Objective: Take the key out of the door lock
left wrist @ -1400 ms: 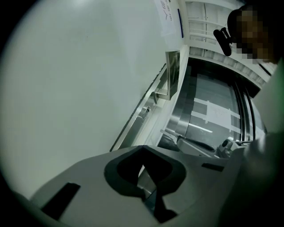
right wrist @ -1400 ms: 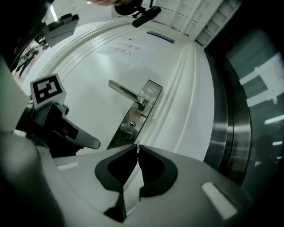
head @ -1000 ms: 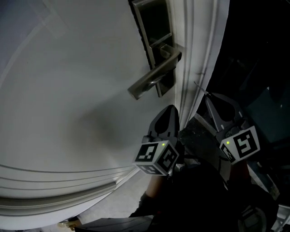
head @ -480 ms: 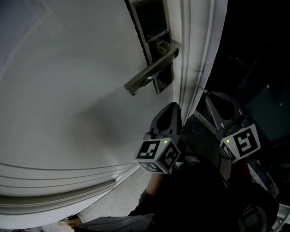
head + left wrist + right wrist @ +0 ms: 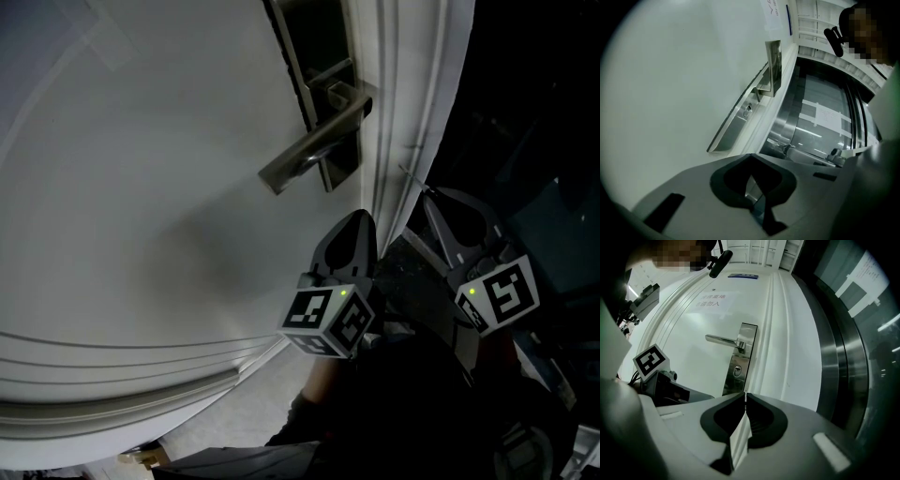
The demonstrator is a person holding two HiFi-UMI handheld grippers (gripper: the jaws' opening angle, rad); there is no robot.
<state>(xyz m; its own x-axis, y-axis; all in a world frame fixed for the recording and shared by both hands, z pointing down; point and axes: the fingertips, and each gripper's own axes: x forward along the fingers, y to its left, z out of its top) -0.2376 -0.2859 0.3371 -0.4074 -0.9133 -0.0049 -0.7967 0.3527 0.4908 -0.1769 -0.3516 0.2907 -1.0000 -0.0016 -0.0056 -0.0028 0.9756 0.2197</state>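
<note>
A white door (image 5: 169,187) carries a metal lock plate (image 5: 740,359) with a lever handle (image 5: 314,155). Below the lever in the right gripper view sits the round lock cylinder (image 5: 736,371); I cannot make out a key in it at this size. In the left gripper view the same plate (image 5: 740,122) runs edge-on, with a small knob-like part (image 5: 747,109) on it. My left gripper (image 5: 354,225) hangs shut and holding nothing below the handle, apart from the door. My right gripper (image 5: 439,204) is shut too, off the door's edge to the right, and points at the plate.
The door's moulded edge and frame (image 5: 403,141) run down beside the plate. To the right is a dark metal surround (image 5: 853,357). A paper notice (image 5: 715,300) is stuck on the door above the handle. Curved mouldings (image 5: 122,375) cross the door's lower part.
The handle has shifted slightly left in the head view and the left gripper a little right. Both grippers stay shut and low, off the door.
</note>
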